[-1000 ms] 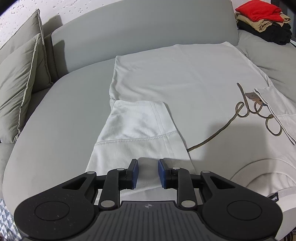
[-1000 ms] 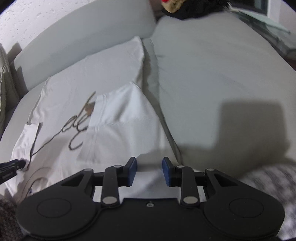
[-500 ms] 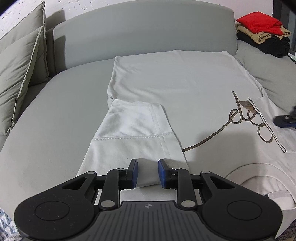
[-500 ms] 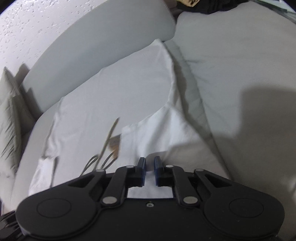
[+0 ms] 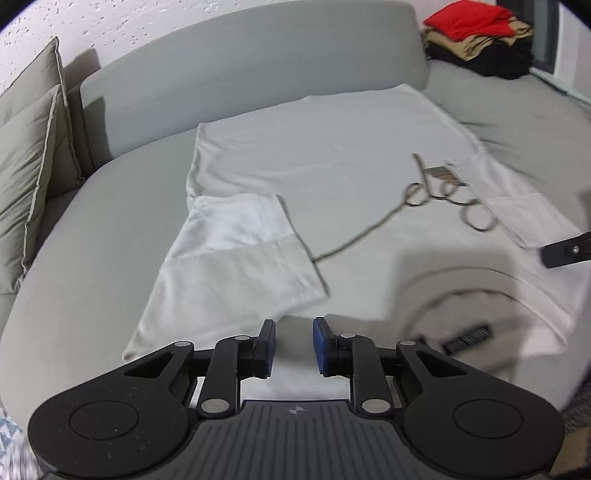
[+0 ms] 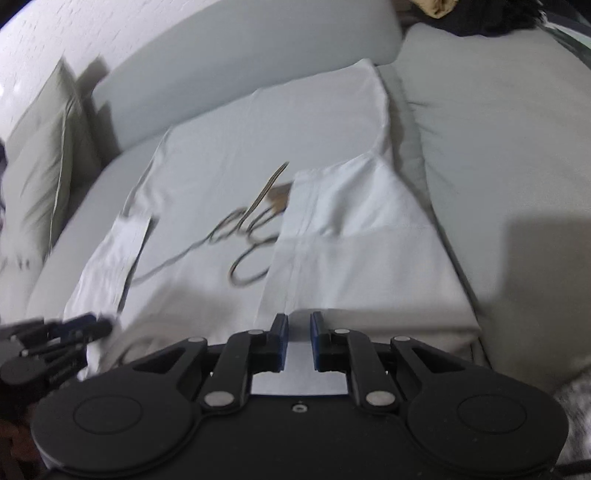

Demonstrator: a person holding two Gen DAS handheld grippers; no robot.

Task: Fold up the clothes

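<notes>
A white T-shirt (image 5: 332,147) with a brown script print (image 5: 443,192) lies flat on the grey sofa, collar (image 5: 461,295) nearest me. Both sleeves are folded inward: the left sleeve (image 5: 236,251) and the right sleeve (image 6: 351,229). My left gripper (image 5: 294,347) hovers open over the near shoulder edge, just beside the left sleeve's end, with nothing between its pads. My right gripper (image 6: 298,339) sits at the near edge below the right sleeve. Its pads are almost together, with white fabric in the narrow gap. Its tip shows in the left wrist view (image 5: 565,251).
A pile of folded red, tan and black clothes (image 5: 476,33) rests at the sofa's far right. Two grey-green cushions (image 5: 29,155) lean at the left. The curved backrest (image 5: 240,66) runs behind the shirt. Bare seat (image 5: 92,240) lies left of the shirt.
The right gripper's fingers have closed from wide apart to a narrow gap at the shirt's near edge and held it. The left gripper shifted slightly right, staying open.
</notes>
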